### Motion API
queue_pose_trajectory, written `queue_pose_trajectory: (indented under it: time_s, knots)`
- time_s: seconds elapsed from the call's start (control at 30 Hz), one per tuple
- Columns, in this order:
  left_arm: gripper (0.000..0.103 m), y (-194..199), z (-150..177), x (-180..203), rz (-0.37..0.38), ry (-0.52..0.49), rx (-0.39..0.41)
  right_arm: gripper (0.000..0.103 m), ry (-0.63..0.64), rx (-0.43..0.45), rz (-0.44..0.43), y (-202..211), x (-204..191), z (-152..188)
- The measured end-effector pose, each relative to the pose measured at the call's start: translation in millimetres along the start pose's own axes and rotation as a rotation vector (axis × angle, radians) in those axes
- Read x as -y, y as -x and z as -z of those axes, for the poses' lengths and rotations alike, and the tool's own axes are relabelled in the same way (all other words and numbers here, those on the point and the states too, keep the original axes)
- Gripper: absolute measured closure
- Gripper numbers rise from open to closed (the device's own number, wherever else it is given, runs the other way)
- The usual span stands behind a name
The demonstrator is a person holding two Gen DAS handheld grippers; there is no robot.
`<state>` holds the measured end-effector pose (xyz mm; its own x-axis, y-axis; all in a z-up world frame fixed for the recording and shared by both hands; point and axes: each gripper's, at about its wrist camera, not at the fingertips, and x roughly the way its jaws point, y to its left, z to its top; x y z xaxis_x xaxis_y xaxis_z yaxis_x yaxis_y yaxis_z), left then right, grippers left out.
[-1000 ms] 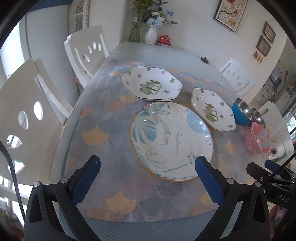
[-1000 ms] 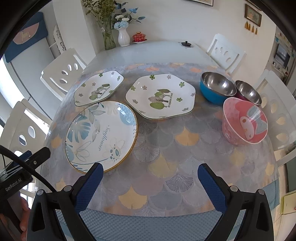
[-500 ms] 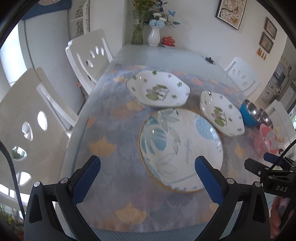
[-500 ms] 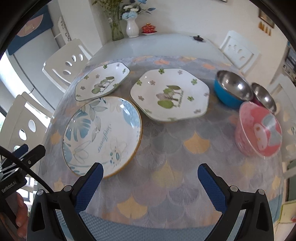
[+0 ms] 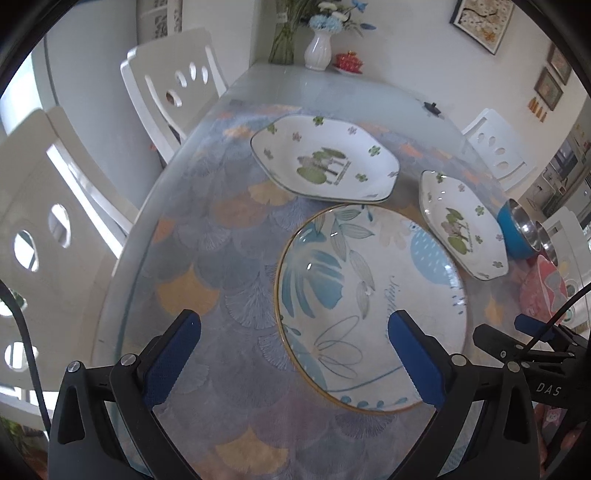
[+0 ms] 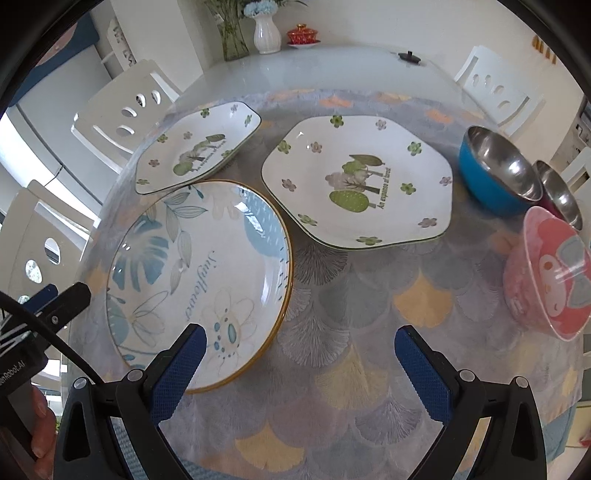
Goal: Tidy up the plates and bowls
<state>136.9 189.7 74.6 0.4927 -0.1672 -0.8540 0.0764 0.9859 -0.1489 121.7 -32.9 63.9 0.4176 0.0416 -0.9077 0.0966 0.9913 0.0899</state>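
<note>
A round blue-leaf plate (image 5: 369, 302) (image 6: 199, 280) lies near the table's front. Two hexagonal tree-print plates lie behind it, one at the left (image 5: 325, 158) (image 6: 195, 147) and one at the right (image 5: 461, 225) (image 6: 358, 184). A blue steel bowl (image 6: 495, 173), a smaller steel bowl (image 6: 557, 192) and a pink bowl (image 6: 550, 273) stand at the right. My left gripper (image 5: 295, 339) is open above the round plate's left edge. My right gripper (image 6: 299, 354) is open over the cloth beside that plate. Both are empty.
A patterned cloth (image 6: 354, 332) covers the table's near half. A white vase (image 6: 266, 33), a glass vase and a red lidded cup (image 6: 303, 35) stand at the far end. White chairs (image 5: 173, 85) (image 6: 495, 92) ring the table.
Both grippers have moved forward and lower toward the table, so the plates look larger. Nothing on the table has moved. Both grippers stay open.
</note>
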Motion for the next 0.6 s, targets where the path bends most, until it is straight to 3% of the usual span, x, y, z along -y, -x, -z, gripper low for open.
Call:
queue_pose_trajectory:
  time_s: [0.6]
  knots:
    - [0.002,-35.4,-12.1,-4.2,-0.010,0.013,-0.057,0.008,0.045,-0.061,-0.013,-40.2,-15.2,-18.5]
